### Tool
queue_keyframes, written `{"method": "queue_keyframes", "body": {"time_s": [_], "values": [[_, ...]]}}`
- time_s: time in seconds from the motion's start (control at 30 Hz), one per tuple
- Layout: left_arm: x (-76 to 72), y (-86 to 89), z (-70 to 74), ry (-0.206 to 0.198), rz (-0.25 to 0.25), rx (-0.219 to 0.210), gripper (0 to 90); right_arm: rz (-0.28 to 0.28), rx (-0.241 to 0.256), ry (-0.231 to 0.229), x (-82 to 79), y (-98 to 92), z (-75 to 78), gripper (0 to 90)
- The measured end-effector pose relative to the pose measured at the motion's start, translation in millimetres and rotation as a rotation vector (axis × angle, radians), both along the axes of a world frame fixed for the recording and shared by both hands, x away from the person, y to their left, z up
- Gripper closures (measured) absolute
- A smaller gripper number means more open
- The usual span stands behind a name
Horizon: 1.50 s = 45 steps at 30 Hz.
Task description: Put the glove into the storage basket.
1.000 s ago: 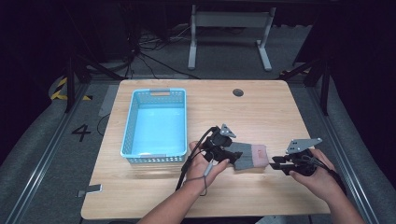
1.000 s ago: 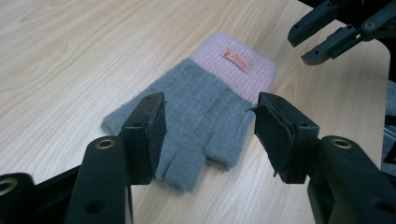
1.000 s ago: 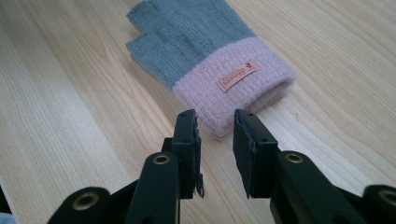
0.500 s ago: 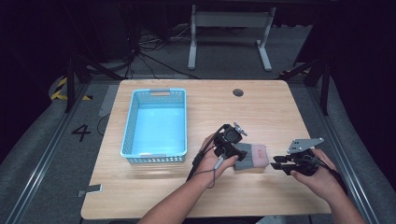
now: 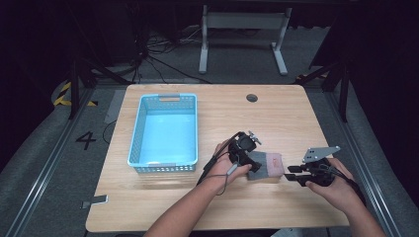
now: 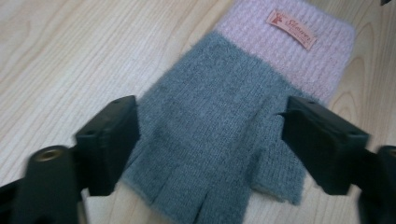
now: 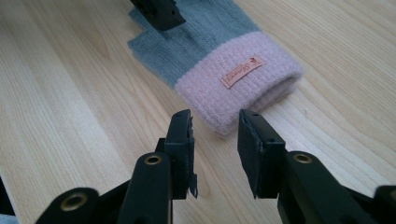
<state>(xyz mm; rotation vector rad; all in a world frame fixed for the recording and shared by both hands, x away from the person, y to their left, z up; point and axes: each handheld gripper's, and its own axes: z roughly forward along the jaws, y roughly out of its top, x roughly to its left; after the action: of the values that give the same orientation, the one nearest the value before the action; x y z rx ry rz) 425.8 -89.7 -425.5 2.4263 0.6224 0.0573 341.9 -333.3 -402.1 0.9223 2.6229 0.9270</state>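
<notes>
Glove [image 5: 267, 165] — grey knit with cut-off finger ends and a pink ribbed cuff bearing a small orange label — lies flat on the wooden worktop [image 5: 296, 118], right of the blue basket [image 5: 165, 133]. Left hand-held gripper [image 6: 205, 135] is spread wide, its jaws either side of the grey finger end, not yet closed on it. Right hand-held gripper [image 7: 215, 140] hovers just short of the cuff — jaws parted narrowly, grasping nothing.
</notes>
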Motion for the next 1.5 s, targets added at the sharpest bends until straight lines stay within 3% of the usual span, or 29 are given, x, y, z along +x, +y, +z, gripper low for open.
{"method": "queue_keyframes", "body": {"time_s": [0.27,0.33,0.5,0.67,0.77,0.83,0.9,1.0,1.23,1.37,1.5], "values": [[1.7,-15.9,-14.6,-0.005,-0.057,0.047,14.6,-0.007,0.016,-0.005,-0.6,-3.1,1.4,65.7],[0.4,-19.9,-17.3,-0.004,-0.078,0.068,8.9,-0.007,0.023,-0.007,-0.9,-3.9,2.0,65.2],[-5.4,-32.6,-19.7,-0.033,-0.064,0.149,2.1,-0.015,0.040,-0.005,-0.8,-5.6,3.3,64.7],[-5.5,-37.0,-18.3,-0.019,-0.051,0.180,3.6,-0.016,0.051,-0.007,-1.0,-6.8,4.2,64.4],[-6.5,-37.8,-13.8,-0.019,-0.068,0.190,12.3,-0.019,0.060,-0.008,-0.2,-8.5,5.0,64.4],[-8.4,-36.5,-10.2,-0.018,-0.084,0.174,25.7,-0.024,0.066,-0.009,0.4,-9.5,5.7,64.4],[-9.2,-34.8,-8.4,-0.025,-0.093,0.161,45.9,-0.025,0.071,-0.010,1.1,-10.3,6.3,64.4],[-9.2,-31.3,-7.3,-0.010,-0.081,0.145,58.5,-0.028,0.077,-0.007,2.8,-10.8,6.9,64.4],[-7.8,-17.5,2.6,0.021,-0.089,0.103,64.7,-0.020,0.089,-0.011,9.8,-10.2,8.3,64.5],[-7.2,-0.5,17.8,-0.001,-0.069,0.097,65.1,-0.022,0.101,-0.017,16.6,-11.5,10.0,64.5],[-5.6,21.4,35.7,-0.016,-0.030,0.059,65.1,-0.022,0.107,-0.014,25.4,-11.6,10.6,64.4]]}}
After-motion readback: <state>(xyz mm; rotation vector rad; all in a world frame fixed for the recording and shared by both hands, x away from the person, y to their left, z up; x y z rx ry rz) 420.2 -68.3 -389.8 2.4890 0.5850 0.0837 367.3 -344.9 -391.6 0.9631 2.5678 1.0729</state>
